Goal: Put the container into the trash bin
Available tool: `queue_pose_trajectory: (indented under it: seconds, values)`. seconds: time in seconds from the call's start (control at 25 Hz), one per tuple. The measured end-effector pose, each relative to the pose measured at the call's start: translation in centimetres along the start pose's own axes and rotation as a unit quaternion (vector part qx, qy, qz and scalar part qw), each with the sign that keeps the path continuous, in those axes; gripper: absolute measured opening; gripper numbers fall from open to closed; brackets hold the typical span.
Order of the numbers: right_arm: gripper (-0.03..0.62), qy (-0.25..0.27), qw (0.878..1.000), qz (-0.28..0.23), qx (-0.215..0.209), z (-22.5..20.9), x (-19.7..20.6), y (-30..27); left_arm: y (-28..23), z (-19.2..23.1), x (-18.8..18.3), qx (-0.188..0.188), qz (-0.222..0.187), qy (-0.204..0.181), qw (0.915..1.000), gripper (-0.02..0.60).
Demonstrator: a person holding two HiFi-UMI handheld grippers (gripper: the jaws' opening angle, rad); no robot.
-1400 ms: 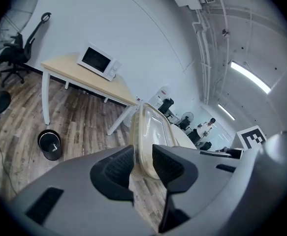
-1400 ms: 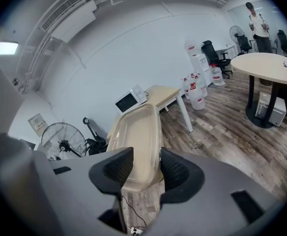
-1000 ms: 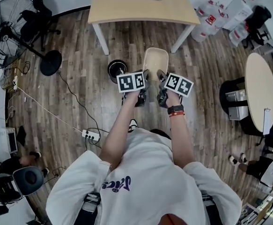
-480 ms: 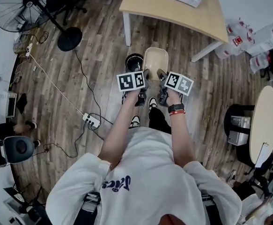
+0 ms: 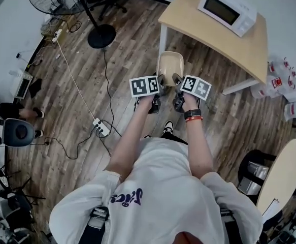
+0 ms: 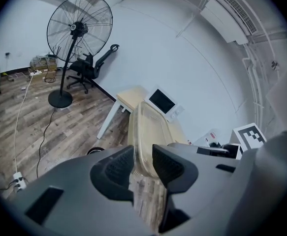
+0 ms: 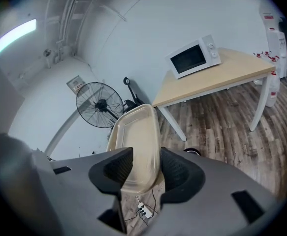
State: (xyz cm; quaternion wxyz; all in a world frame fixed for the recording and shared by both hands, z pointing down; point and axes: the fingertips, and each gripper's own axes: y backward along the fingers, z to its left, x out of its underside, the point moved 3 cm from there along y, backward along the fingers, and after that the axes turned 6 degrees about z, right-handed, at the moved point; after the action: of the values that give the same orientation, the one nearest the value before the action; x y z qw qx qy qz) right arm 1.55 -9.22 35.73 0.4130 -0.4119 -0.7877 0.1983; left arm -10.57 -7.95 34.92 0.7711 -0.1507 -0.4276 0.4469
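Note:
A shallow beige plastic container (image 5: 169, 65) hangs over the wood floor in front of the person, held by its near rim from both sides. My left gripper (image 5: 160, 81) is shut on the left part of that rim and my right gripper (image 5: 176, 81) on the right part. In the left gripper view the container (image 6: 149, 124) stands edge-on between the pads of the left gripper (image 6: 143, 163). In the right gripper view the container (image 7: 136, 134) shows its broad side between the jaws of the right gripper (image 7: 145, 170). A dark round bin (image 6: 95, 151) peeks over the left jaw; it is hidden in the head view.
A wooden table (image 5: 193, 22) with a white microwave (image 5: 228, 9) stands just beyond the container. A standing fan with a black base (image 5: 101, 35) is at the far left. A power strip (image 5: 101, 127) and its cable lie on the floor at the left. Water bottles (image 5: 285, 83) stand at the right.
The whole view has swung: table and microwave slid right, the fan into the top left. The black bin beside the left gripper has gone out of sight. Both grippers still hold the container.

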Motion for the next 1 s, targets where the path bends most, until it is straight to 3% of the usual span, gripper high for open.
queue_pose_trajectory:
  seconds: [0.48, 0.8, 1.0]
  values:
    - [0.173, 0.025, 0.998, 0.053, -0.035, -4.9, -5.7, -3.5, -6.3, -1.9, -1.9, -0.046, -0.025, 0.031, 0.9981, 0.132]
    - [0.17, 0.045, 0.994, 0.099, -0.029, -6.8, -4.5, -7.9, -9.2, 1.8, -0.7, -0.082, -0.018, 0.096, 0.9918, 0.11]
    - [0.173, 0.03, 0.991, 0.125, -0.031, -8.1, -4.2, -11.7, -11.6, 4.7, -0.8, -0.088, -0.007, 0.123, 0.9884, 0.11]
